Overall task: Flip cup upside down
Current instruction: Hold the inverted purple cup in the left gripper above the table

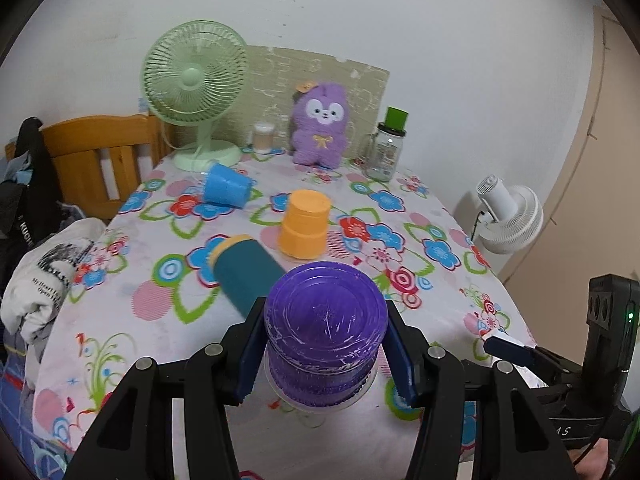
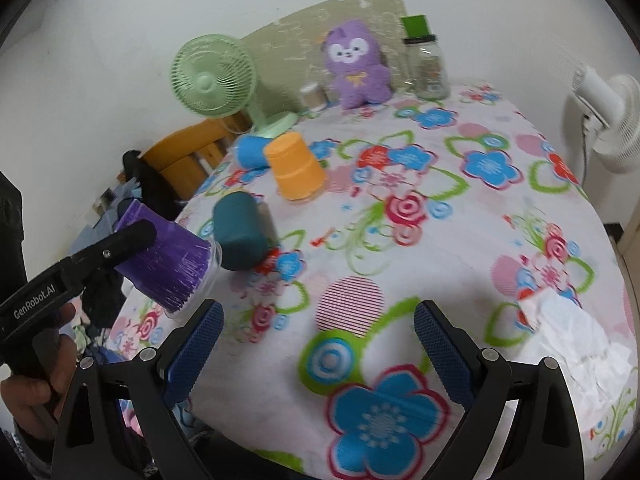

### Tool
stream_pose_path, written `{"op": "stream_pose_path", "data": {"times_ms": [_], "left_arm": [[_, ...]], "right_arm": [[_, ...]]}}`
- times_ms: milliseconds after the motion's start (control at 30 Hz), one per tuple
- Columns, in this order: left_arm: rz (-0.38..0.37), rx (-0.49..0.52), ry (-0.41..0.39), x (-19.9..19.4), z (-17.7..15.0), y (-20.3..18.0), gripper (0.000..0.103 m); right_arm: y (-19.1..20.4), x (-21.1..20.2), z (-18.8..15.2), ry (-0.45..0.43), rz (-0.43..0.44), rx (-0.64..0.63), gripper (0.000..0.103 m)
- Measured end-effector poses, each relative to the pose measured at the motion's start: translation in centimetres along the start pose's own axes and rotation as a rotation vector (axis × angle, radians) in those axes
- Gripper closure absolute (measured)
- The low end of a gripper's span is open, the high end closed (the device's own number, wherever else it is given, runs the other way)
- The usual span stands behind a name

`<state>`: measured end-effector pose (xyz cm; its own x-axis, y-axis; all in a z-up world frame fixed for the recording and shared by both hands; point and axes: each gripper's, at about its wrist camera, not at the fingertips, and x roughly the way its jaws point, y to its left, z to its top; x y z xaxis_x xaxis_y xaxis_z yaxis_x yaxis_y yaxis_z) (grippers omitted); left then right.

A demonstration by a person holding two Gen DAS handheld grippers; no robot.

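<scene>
My left gripper (image 1: 325, 350) is shut on a purple cup (image 1: 325, 320), its base up and its clear rim down, just above the flowered tablecloth (image 1: 420, 312). The right wrist view shows that cup (image 2: 168, 264) tilted over the table's left edge, held by the left gripper. My right gripper (image 2: 318, 344) is open and empty above the near part of the table. A teal cup (image 1: 246, 274) (image 2: 240, 236) lies on its side beside the purple one. An orange cup (image 1: 305, 224) (image 2: 296, 168) stands upside down. A blue cup (image 1: 227, 186) (image 2: 250, 151) lies on its side.
At the back stand a green fan (image 1: 196, 88), a purple plush toy (image 1: 319, 126), a glass jar with a green lid (image 1: 387, 146) and a small container (image 1: 264, 138). A white fan (image 1: 508, 216) is off the right edge. Crumpled paper (image 2: 576, 332) lies at the right. A wooden chair (image 1: 100, 156) with clothes is at the left.
</scene>
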<state>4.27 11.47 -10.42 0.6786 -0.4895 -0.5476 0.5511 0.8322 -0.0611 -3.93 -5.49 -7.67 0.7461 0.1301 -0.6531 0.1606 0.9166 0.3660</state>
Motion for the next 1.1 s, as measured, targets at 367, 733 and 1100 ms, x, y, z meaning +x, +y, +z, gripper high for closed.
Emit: {"op": "stream_pose_path", "data": {"times_ms": [367,733,1100], "left_arm": [[0.046,-0.054,-0.018,-1.4,-0.6,3.3,0.047],[0.054,-0.096,0.011,-0.6,-1.6,5.2,0.047],[0.056,-0.103,0.021,-0.4,-2.0,5.6,0.046]], "right_arm": [[3.7,1.6,1.0,0.015,0.032,-0.075,0.005],[4.6,2.4,0.7,0.04,0.022,-0.087,0.006],[4.8,2.8,0.4,0.053,0.021,-0.09,0.006]]}}
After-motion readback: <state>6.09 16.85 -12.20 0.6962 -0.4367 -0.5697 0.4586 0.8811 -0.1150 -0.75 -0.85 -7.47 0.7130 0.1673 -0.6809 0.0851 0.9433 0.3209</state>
